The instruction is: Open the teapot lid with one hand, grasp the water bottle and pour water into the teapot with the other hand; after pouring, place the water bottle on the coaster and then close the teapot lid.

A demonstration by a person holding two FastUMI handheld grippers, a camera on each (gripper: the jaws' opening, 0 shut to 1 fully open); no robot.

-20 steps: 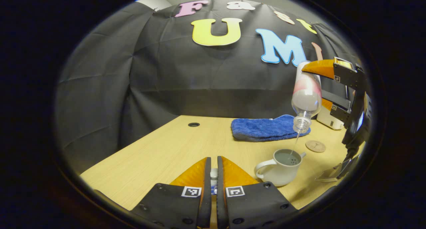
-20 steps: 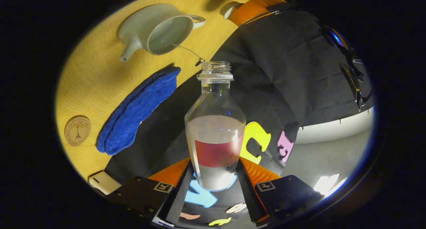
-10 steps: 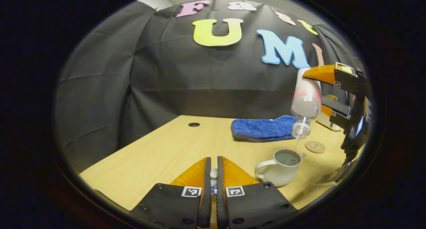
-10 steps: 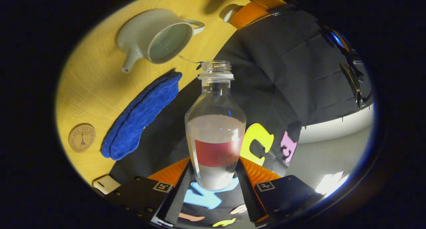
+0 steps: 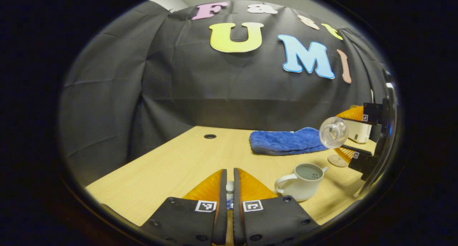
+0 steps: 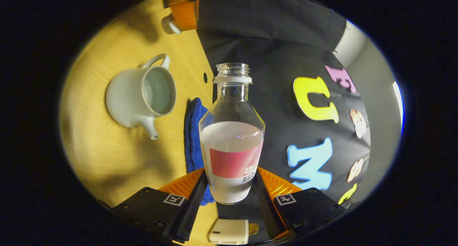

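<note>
Bottle [image 6: 232,138] clamped in right gripper [image 6: 230,188], beside open teapot [image 6: 141,96].

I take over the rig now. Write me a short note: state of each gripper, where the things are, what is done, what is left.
Left gripper: shut on the teapot lid, low over the table.
Right gripper: shut on the water bottle, uncapped, part full, no stream leaving it.
Teapot: open, water inside, near the blue towel.
Coaster: behind the teapot, bare.
Left: set the bottle on the coaster, close the lid.
</note>
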